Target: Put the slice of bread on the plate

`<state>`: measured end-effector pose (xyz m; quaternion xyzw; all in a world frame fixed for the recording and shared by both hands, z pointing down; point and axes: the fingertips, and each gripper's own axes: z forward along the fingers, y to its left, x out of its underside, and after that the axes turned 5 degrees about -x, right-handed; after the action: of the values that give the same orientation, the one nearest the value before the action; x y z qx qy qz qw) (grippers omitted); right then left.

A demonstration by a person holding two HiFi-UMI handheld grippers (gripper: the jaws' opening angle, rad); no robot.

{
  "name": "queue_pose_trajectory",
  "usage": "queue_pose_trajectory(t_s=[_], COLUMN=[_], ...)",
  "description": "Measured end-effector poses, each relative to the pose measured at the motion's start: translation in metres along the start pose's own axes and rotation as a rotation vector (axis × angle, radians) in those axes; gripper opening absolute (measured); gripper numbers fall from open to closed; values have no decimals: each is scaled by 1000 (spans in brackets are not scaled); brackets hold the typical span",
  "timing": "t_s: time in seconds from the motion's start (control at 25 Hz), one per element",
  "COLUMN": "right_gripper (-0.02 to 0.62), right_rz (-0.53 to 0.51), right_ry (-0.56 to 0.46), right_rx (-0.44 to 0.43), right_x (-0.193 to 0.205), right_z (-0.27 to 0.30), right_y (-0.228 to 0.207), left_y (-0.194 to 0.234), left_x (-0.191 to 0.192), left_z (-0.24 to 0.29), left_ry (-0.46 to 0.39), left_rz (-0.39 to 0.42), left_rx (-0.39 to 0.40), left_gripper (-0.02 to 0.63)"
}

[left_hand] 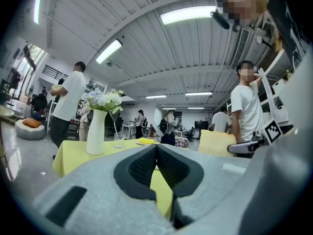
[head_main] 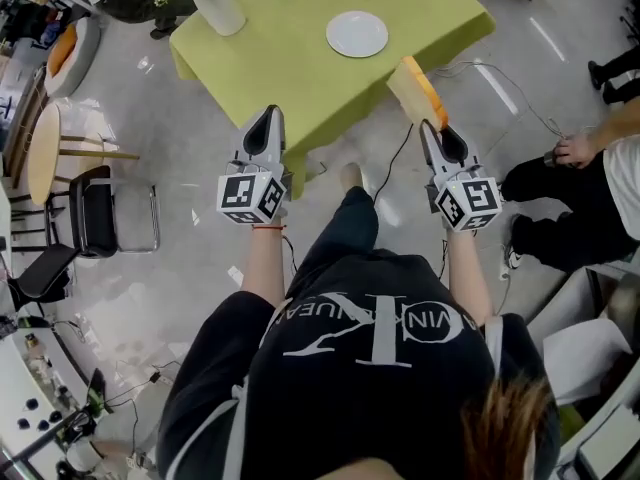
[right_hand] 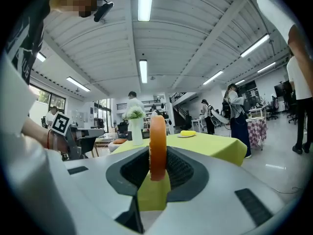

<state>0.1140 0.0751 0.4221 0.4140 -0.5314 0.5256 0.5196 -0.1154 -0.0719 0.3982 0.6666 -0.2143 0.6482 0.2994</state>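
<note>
Right gripper view: bread slice (right_hand: 157,136) edge-on, faces hidden, pinched by right gripper (right_hand: 157,156) fingers | left gripper (left_hand: 156,147) fingers together

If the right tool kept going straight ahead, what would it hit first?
Probably the near edge of the green-clothed table, with the bread slice in the right tool touching first; height is unclear, so it might pass above.

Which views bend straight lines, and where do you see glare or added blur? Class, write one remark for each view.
Head view: even light, pale sheen on the floor, lines nearly straight. Left gripper view: fisheye with a dark round border, a curved ceiling, a blown-out strip light, a mosaic patch added afterwards. Right gripper view: same fisheye, a glaring lamp, the bread looming large between the jaws.
</note>
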Motion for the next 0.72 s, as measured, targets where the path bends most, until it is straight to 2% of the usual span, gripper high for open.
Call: queue_pose_trajectory(t_s=[0.28,0.44,0.72], right_gripper=[89,89,91], right_rz=[18,58,146], right_ry=[29,51,103], right_rx=[-32,-59,-149], right_x=[-11,-8,-2], right_z=[64,93,141], right_y=[-38,-43,-54], left_y=[14,22,35], left_x=[-7,-1,4], left_z=[71,99,143], left_ry=[-5,29,37], left_rz=[-24,-23,-27], left_rx=[6,19,22], left_gripper=[3,3,3])
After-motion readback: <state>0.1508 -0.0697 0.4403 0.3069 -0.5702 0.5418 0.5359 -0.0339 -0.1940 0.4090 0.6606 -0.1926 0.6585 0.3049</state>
